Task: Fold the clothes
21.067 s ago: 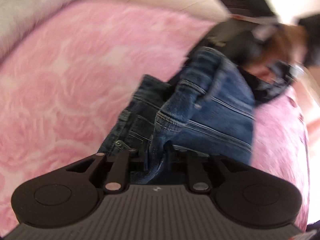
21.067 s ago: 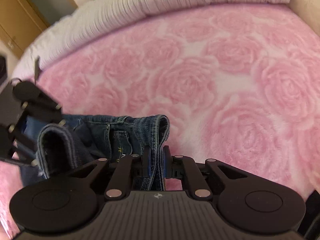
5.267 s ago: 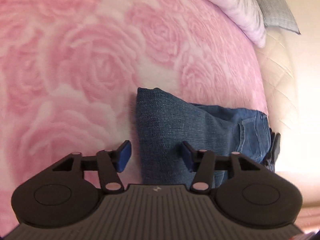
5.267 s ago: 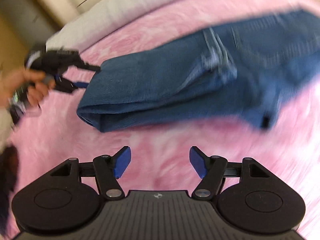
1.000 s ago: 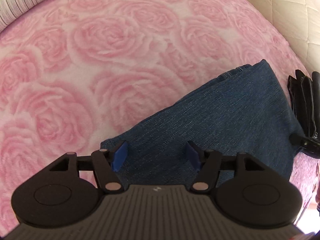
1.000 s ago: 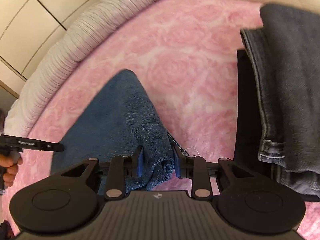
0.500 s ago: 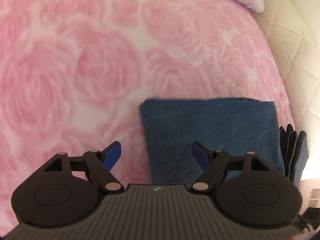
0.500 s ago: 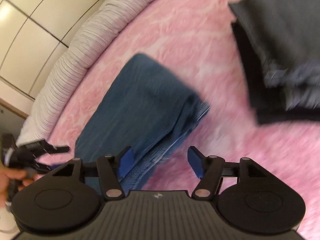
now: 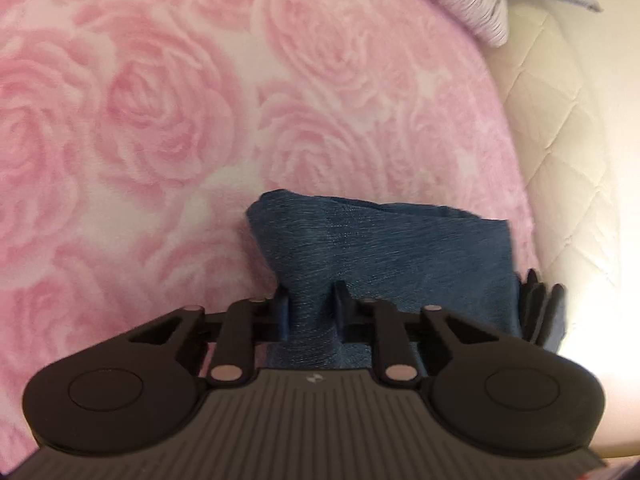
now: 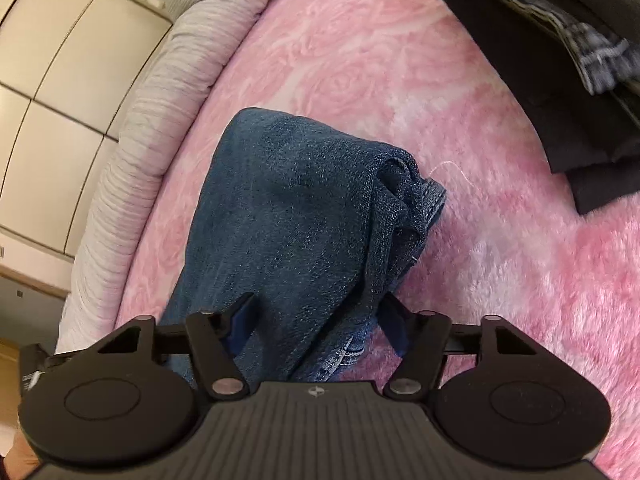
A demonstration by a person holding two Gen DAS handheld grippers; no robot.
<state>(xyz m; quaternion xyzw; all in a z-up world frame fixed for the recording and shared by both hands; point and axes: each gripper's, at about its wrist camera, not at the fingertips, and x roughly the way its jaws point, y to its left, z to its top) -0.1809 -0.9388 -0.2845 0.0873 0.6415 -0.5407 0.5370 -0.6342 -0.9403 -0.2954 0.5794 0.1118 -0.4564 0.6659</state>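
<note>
While right fingers (image 10: 316, 318) gape, left fingers (image 9: 311, 306) pinch thick folded denim jeans (image 9: 400, 252).

We see folded jeans (image 10: 288, 216) of matt, rough denim on a fluffy pink fleece blanket (image 9: 160, 128); a ribbed cloth pillow (image 10: 160, 112).

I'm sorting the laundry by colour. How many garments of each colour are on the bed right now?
Blue: 1, the folded jeans
Dark grey: 1, the folded jeans at the top right
Black: 1, the garment under those
Total: 3
</note>
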